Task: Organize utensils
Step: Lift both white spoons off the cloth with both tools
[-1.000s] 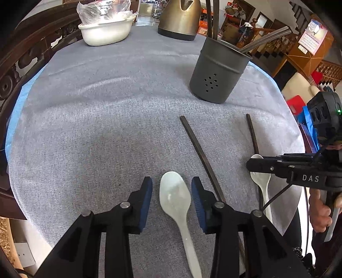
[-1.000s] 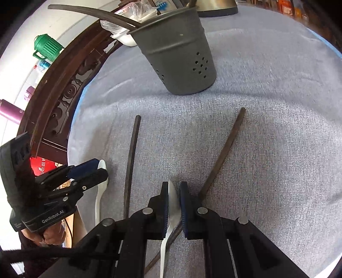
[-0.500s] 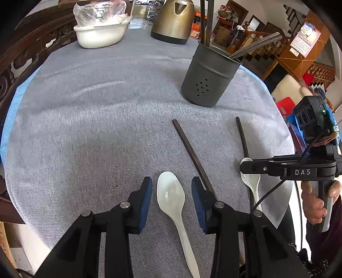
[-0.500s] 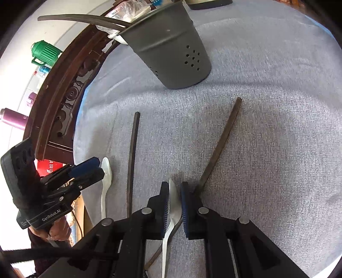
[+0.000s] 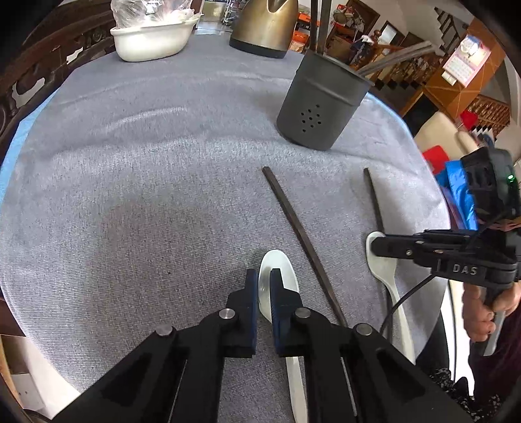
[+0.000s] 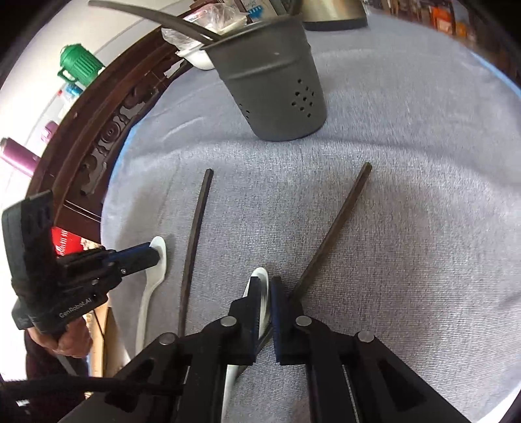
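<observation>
My left gripper [image 5: 264, 279] is shut on a white spoon [image 5: 282, 270] that lies on the grey cloth. My right gripper [image 6: 266, 289] is shut on a second white spoon [image 6: 260, 276]; in the left wrist view that gripper [image 5: 377, 245] sits over this spoon [image 5: 387, 276] near the table's right edge. Two dark chopsticks [image 5: 302, 240] [image 5: 373, 198] lie between and beside the spoons. A grey perforated utensil holder [image 5: 320, 107] stands further back with several utensils in it.
A white bowl with plastic wrap [image 5: 153, 35] and a brass kettle [image 5: 263, 22] stand at the far edge. A carved wooden chair back [image 6: 97, 136] borders the table. The table's right edge [image 5: 436, 201] is close to the right gripper.
My left gripper has closed on the spoon that lay between its open fingers. The right gripper stays shut on its spoon and has shifted slightly.
</observation>
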Demonstrator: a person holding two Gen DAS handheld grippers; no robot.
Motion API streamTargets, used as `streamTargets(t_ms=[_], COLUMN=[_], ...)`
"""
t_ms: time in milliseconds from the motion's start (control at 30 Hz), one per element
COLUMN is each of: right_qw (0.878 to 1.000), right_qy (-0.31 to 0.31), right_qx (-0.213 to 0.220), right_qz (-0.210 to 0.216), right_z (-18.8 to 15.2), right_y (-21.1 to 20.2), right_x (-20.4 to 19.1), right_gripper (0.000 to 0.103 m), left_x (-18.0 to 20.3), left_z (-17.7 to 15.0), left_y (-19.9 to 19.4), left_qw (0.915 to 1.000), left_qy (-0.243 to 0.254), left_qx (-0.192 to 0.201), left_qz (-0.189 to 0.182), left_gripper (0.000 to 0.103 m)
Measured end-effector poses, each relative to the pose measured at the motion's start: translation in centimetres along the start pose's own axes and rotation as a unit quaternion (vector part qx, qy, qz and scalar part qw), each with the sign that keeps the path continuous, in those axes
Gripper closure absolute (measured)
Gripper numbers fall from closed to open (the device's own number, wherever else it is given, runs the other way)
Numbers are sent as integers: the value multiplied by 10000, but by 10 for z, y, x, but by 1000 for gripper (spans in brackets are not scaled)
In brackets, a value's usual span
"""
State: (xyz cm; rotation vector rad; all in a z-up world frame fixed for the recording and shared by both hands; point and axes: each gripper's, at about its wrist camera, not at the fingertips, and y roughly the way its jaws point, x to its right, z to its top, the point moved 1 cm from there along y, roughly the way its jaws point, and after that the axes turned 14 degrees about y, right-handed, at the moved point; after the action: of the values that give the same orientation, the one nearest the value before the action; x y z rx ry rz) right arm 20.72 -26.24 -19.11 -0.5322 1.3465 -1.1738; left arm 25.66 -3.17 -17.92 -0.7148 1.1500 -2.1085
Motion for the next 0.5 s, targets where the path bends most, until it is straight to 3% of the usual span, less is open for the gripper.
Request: streamTargets(t_ms=[300, 500], right_qw=[9991, 9998], right_qy=[-90, 126], right_qx=[418, -35], right_qz=[26, 123], right_z=[0, 2], right_y=[-17, -11], right_x=[-8, -1], right_gripper=[97, 95], left_x=[13, 16], left_z=[9, 7], left_y=[8, 6], left_qw=[9991, 9988], left_qy=[346, 396], left_qx=[-99, -14], left_qz=[205, 280], left_gripper=[95, 99])
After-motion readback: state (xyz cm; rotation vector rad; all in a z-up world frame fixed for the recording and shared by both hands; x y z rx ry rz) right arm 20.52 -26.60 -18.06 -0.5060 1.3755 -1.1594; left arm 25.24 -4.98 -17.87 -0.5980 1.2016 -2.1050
